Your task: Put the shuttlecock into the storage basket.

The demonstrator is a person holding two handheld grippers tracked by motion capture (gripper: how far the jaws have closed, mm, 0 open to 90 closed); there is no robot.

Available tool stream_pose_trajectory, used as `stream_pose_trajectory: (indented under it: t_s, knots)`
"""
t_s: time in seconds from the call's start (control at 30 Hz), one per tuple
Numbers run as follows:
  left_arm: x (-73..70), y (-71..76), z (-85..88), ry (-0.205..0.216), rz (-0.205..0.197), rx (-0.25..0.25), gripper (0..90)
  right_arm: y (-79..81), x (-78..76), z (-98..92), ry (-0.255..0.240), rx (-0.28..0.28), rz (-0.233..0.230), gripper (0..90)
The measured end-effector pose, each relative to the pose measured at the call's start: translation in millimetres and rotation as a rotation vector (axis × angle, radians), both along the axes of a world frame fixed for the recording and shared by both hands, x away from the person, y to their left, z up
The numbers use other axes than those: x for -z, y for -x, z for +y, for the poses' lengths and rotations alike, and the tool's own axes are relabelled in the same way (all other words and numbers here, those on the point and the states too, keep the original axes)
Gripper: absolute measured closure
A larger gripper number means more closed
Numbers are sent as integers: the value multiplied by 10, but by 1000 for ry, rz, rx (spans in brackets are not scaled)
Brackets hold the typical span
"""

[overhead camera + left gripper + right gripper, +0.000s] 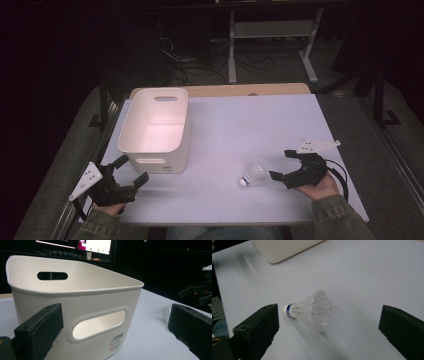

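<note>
Reaching with my right gripper (280, 165), jaws spread wide, I judge the white feathered shuttlecock (252, 175) featherlight and crushable, best pinched at its cork.

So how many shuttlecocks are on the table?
1. The shuttlecock lies on its side on the table, between the open jaws of the right gripper; the bin's inside looks empty.

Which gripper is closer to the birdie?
Right. The right gripper sits open just beside the birdie; the left gripper is far across, by the bin.
</note>
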State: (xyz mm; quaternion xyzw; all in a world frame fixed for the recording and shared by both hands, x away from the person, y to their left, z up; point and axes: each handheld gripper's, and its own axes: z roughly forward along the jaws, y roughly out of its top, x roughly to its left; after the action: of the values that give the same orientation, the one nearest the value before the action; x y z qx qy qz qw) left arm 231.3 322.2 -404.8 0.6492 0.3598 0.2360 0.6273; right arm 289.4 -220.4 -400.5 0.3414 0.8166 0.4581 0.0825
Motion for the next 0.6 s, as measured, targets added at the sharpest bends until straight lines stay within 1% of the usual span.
stream_pose_trajectory:
  t_s: [0.13,0.17,0.23,0.3,0.47,0.53,0.6]
  knots:
    - [-1,2,-4,8,-1,0,0,-12,22,28,17,-21,29,104]
    - [-4,5,0,4,-1,0,0,-14,26,29,15,-27,36,126]
    - [-5,7,-2,9,-2,-1,0,-19,35,30,17,-34,43,142]
    - [-6,7,-3,8,-4,0,0,-19,40,32,18,-45,60,176]
    - [-7,9,-4,10,-4,-1,0,-11,50,34,19,-59,74,284]
    - [-6,8,-5,14,-7,-1,0,-9,54,41,24,-55,77,323]
    - [-7,10,-4,10,-8,0,0,-7,60,44,19,-58,82,369]
